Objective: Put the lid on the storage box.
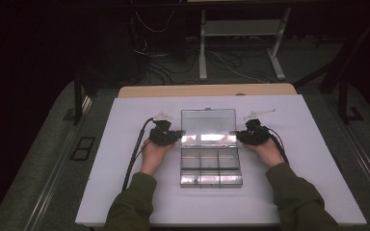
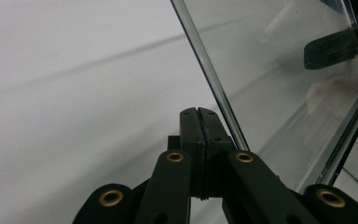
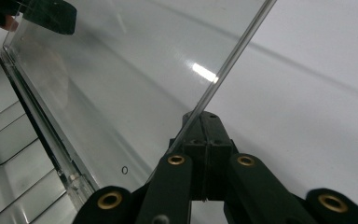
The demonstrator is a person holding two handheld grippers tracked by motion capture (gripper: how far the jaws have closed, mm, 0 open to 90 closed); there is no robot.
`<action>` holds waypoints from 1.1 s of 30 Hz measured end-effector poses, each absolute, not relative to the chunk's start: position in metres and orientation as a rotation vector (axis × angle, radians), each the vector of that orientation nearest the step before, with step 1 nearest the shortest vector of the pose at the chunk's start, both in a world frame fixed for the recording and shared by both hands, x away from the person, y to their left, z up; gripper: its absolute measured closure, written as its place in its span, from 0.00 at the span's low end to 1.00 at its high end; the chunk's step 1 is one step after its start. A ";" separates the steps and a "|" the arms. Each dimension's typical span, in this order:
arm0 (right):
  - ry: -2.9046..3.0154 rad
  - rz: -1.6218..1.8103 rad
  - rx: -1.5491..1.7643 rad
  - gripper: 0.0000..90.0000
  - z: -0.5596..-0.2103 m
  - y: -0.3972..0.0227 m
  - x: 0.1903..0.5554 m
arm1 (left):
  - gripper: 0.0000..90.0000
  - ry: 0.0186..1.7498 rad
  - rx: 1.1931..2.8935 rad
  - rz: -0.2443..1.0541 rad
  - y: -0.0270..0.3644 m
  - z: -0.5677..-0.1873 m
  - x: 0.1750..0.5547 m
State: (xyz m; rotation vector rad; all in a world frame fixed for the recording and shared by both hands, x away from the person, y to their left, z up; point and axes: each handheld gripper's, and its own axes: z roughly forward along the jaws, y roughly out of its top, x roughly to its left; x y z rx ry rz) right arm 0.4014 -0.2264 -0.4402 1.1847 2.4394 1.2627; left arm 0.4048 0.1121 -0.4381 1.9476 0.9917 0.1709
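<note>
A clear plastic compartment box lies in the middle of the white board, with several empty compartments. Its clear lid is swung open behind the base. My left gripper is at the lid's left edge and my right gripper at its right edge. In the left gripper view the black jaws are pressed together, and the lid's edge runs just beside their tips. The right gripper's jaws are also closed, with the lid's edge against their side. Nothing sits between either pair.
The white board covers most of a wooden table, with bare margins left and right of the box. Cables trail from both grippers toward the person. Behind the table are a desk frame and loose floor cables.
</note>
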 end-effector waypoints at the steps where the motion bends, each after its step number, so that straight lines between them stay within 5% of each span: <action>1: 2.436 1.264 1.183 0.99 -0.440 -0.226 0.401 | 0.98 0.992 1.942 0.172 0.112 -0.438 0.404; 19: 2.362 1.368 1.151 0.99 -0.424 -0.229 0.397 | 0.97 0.963 1.876 0.185 0.114 -0.424 0.399; 33: 2.365 1.377 1.141 0.99 -0.421 -0.229 0.394 | 0.80 0.973 1.859 0.263 0.144 -0.408 0.383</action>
